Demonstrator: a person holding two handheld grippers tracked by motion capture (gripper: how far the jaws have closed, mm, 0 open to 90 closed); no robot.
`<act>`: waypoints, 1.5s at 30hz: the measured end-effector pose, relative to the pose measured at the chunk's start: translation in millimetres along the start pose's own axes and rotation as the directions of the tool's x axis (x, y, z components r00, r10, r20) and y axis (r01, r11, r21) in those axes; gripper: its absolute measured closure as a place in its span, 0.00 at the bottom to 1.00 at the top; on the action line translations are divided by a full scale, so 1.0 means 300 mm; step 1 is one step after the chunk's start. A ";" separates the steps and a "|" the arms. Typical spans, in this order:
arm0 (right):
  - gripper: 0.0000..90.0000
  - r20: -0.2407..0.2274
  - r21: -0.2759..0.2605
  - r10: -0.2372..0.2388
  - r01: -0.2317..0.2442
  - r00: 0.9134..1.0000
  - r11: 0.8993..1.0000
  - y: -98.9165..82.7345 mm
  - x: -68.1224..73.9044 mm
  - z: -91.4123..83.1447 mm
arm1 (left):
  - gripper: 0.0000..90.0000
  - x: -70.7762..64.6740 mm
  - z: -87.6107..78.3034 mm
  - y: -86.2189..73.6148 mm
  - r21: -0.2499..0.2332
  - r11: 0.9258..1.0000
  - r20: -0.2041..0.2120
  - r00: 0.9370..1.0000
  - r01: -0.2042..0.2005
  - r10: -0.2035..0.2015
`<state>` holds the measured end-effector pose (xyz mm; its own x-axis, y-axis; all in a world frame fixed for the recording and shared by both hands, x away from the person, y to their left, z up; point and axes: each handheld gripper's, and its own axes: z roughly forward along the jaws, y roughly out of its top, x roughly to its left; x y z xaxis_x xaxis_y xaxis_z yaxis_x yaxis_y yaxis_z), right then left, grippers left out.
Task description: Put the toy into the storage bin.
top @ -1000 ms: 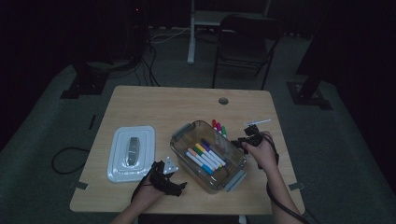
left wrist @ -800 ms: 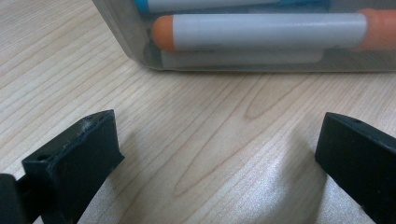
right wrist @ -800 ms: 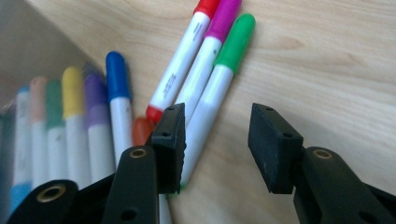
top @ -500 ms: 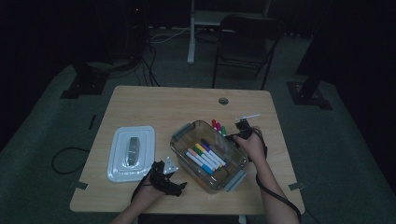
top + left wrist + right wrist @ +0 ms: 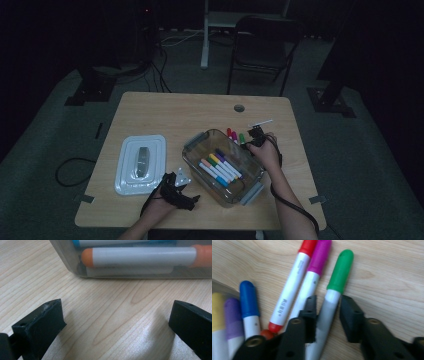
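The right gripper has its jaws narrowed around the barrel of the green-capped marker, having just been closing on it; the pads sit at or almost at the barrel's sides, and the marker still lies flat on the wooden table. Just beside it lie the magenta marker and the red marker, also on the bare wood, touching each other along their length. To their side stands the clear container, already holding a row of markers, a blue-capped one among them. Judging from this, most of the loading appears done: three markers remain outside, and the container's lid lies well apart, not yet fitted. The left gripper rests low on the table by the container's near wall, jaws wide and holding nothing.
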<state>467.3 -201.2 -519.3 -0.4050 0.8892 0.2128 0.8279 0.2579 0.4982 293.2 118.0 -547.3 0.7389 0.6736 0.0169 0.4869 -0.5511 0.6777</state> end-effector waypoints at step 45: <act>0.85 -0.281 -0.110 -0.267 0.246 0.922 0.963 -0.009 0.437 -0.403 | 0.01 0.000 0.000 0.000 0.001 1.000 0.000 1.000 0.000 0.000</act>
<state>365.1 -130.9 -391.3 -0.7036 0.6447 0.2988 0.6551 0.4256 0.6243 293.2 118.1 -547.1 0.7389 0.6736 0.0175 0.4869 -0.5516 0.6772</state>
